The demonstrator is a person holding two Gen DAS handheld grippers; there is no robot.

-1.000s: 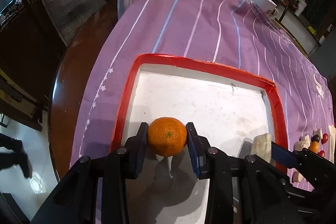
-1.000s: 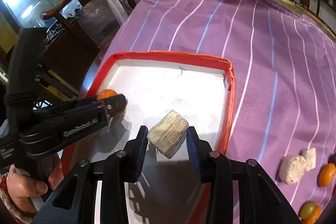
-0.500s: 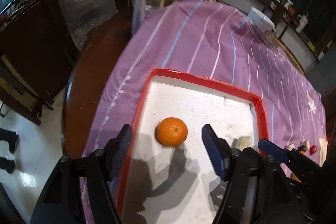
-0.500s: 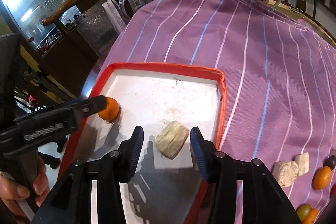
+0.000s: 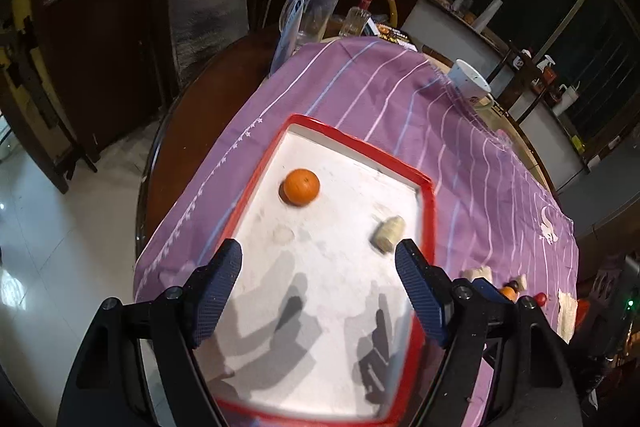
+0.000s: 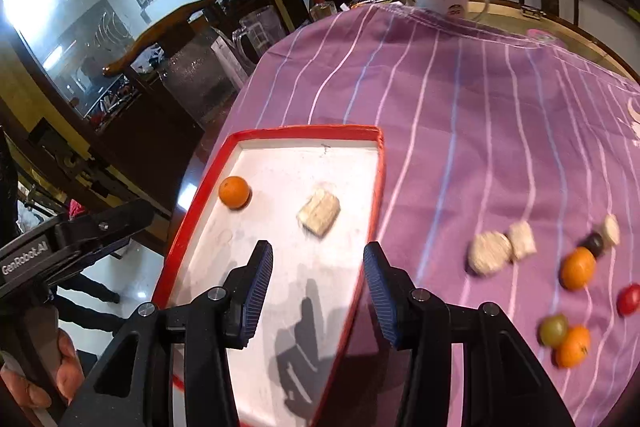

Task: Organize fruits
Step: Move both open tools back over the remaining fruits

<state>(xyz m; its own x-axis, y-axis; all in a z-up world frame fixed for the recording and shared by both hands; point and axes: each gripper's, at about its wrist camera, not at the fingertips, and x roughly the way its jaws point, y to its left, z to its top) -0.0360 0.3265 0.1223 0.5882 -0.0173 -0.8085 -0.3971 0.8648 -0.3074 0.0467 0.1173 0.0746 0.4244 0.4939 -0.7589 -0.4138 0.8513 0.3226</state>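
Purple cloth [image 6: 460, 131] | red-rimmed tray [image 6: 378, 171]: orange [image 6: 234, 191], pale block [image 6: 319, 213] | left gripper [image 5: 318, 291], right gripper [image 6: 318, 291]: just opened, empty

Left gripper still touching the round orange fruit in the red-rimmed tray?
Apart. Left wrist view: the left gripper, jaws just opened wide, sits clear of the orange fruit, bare white tray floor between them.

1. Left gripper [image 5: 318, 261] tilted steeply downward, jaws spread wide, just been opening, nothing between the blue ribbed pads [image 5: 420, 293]
2. Right gripper [image 6: 318, 269] angled downward too, jaws parted, narrower than the left, gap empty
3. Left gripper's black body seen from the right wrist view at the left edge, gripped from below by a bare hand [image 6: 38, 377], fingers curled round the handle
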